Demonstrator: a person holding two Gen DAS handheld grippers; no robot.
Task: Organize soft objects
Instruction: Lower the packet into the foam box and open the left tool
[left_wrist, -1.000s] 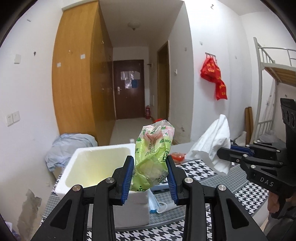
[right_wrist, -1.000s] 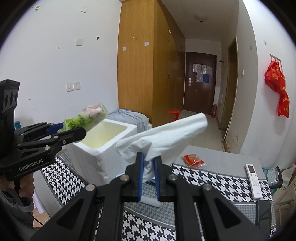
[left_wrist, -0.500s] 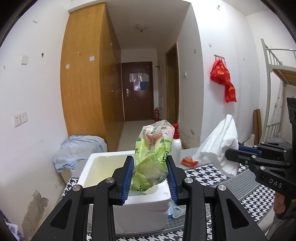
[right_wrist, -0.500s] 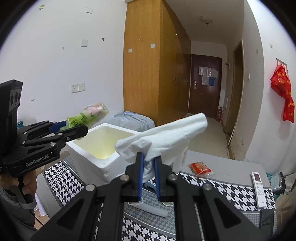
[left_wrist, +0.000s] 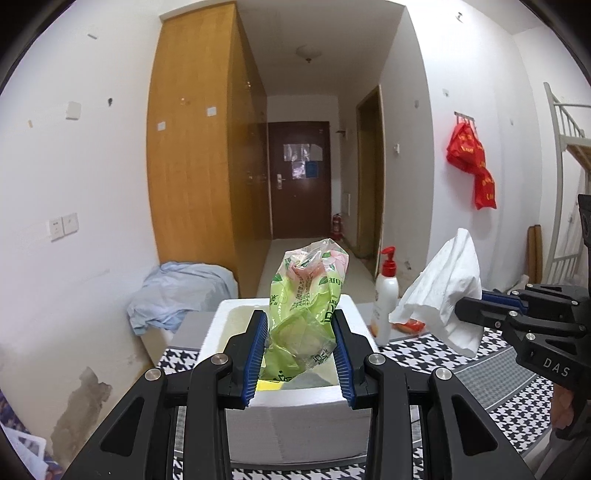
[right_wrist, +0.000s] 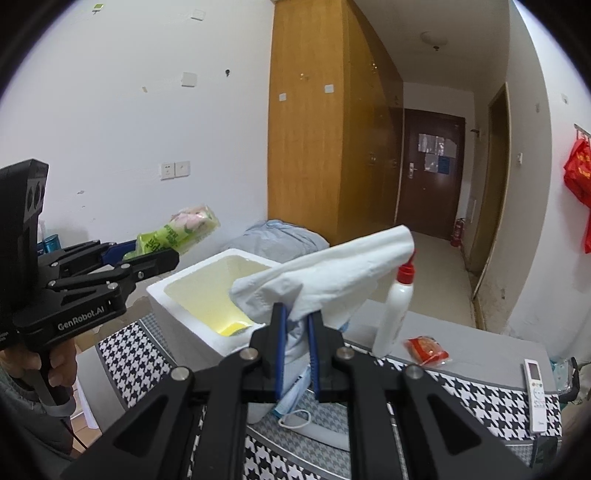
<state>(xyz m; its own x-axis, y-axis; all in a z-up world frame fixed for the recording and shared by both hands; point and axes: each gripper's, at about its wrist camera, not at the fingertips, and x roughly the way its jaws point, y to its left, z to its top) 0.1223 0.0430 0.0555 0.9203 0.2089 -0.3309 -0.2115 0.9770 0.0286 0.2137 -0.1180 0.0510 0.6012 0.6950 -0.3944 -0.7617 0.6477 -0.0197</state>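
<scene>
In the left wrist view's lower centre, the left gripper (left_wrist: 300, 345) pinches a green plastic bag (left_wrist: 306, 310) between its blue pads, above the open white foam box (left_wrist: 295, 421). At right, the right gripper (right_wrist: 295, 347) clamps a white cloth (right_wrist: 325, 280), beside a white pump bottle (left_wrist: 384, 299).

I see my left gripper (left_wrist: 299, 347): matte black linkage, silver screws, ribbed blue pads. At three o'clock, my right gripper (left_wrist: 471, 308) reads "DAS".
</scene>
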